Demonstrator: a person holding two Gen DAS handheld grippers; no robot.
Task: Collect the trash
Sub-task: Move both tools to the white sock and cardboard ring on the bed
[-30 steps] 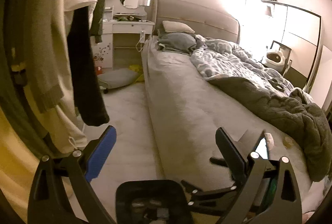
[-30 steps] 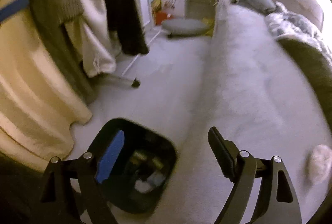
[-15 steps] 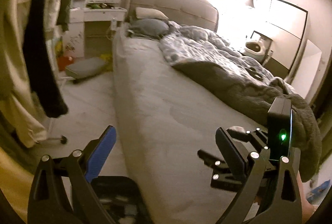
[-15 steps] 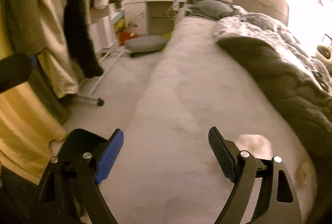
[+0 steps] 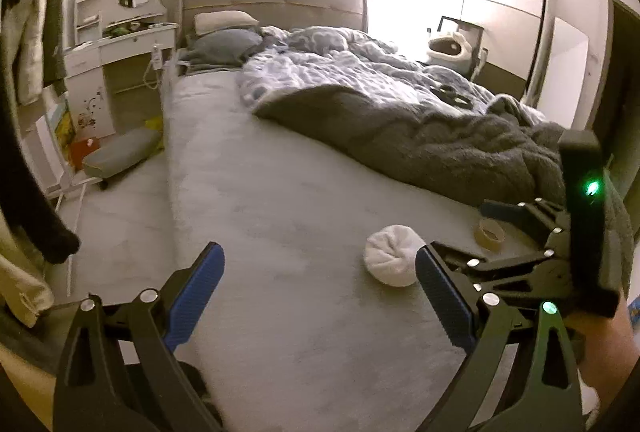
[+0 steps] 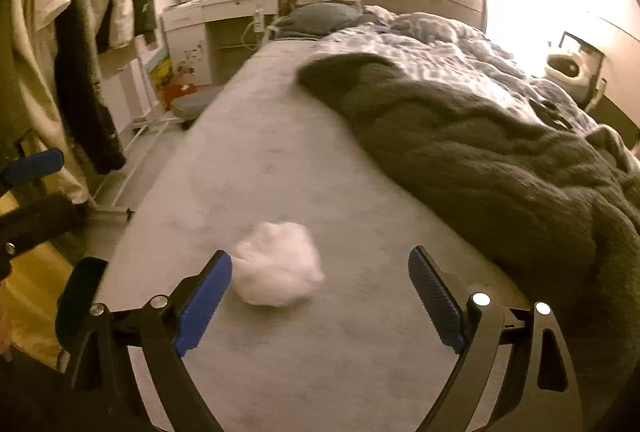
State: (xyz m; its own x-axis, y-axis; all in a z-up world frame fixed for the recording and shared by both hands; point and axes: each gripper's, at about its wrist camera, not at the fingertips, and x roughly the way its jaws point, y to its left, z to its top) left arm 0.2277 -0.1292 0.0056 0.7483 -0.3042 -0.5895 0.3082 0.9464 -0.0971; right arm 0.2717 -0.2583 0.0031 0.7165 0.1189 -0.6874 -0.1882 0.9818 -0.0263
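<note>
In the right wrist view we see the right gripper [image 6: 320,296] low in the frame, its two blue-padded fingers [image 6: 202,306] spread wide apart with nothing pressed between them; its jaws have just been opening further. The white wad of tissue [image 6: 278,264] lies on the grey bed sheet [image 6: 280,152] in the lower middle of the frame, between the two fingers but much nearer the left one. The wad's left edge sits just beside that finger's tip; we cannot tell whether they touch. The right finger stands well apart from it.

In the left wrist view the left gripper [image 5: 318,292] fills the bottom of the frame, its fingers [image 5: 192,292] released and wide, holding nothing. Here the same wad [image 5: 394,256] lies right of centre, just beside the tip of the right-hand finger and ahead of it, not between the pads. A small roll of tape [image 5: 490,234] rests on the sheet further right, near the dark grey blanket [image 5: 440,136]. At the right edge of this frame we see the other gripper's black body with a green light, held by a hand [image 5: 608,356] in the lower right corner.

A dressing table [image 6: 224,20] stands in the upper left, and clothes [image 6: 88,44] hang along the left edge.
</note>
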